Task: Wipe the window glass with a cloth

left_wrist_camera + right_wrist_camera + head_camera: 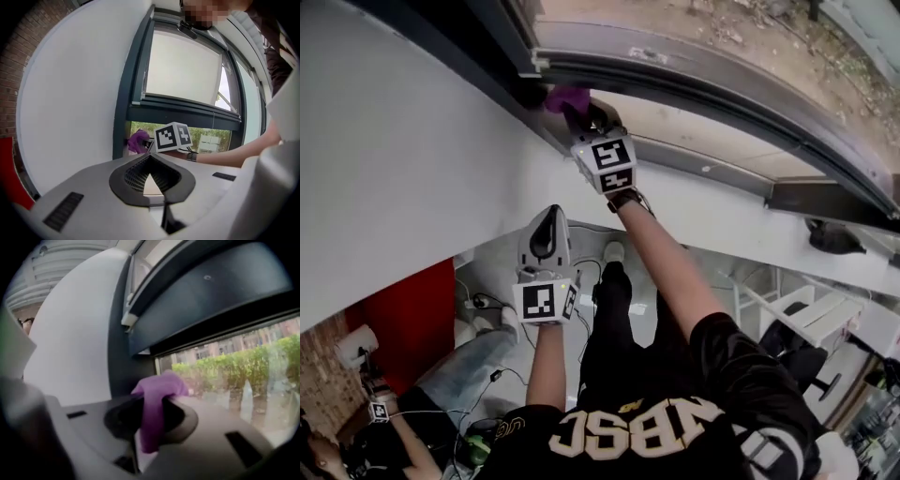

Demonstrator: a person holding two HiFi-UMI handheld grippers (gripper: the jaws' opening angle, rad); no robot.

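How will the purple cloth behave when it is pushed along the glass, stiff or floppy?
Probably floppy: the purple cloth folds over and droops between the jaws of the right claw. It is likely light, since a narrow pinch holds it. Pushed along the window glass, it may bunch up rather than lie flat.

The only lettering was on the person's black shirt [694, 441]: large white block letters with gold outlines across the chest. They were seen upside down and looked like "NBSC", though this was not certain. A small gold mark above them was too small to read. The cubes on the left gripper [546, 228] and right gripper [574, 105] carried black-and-white square code patterns.
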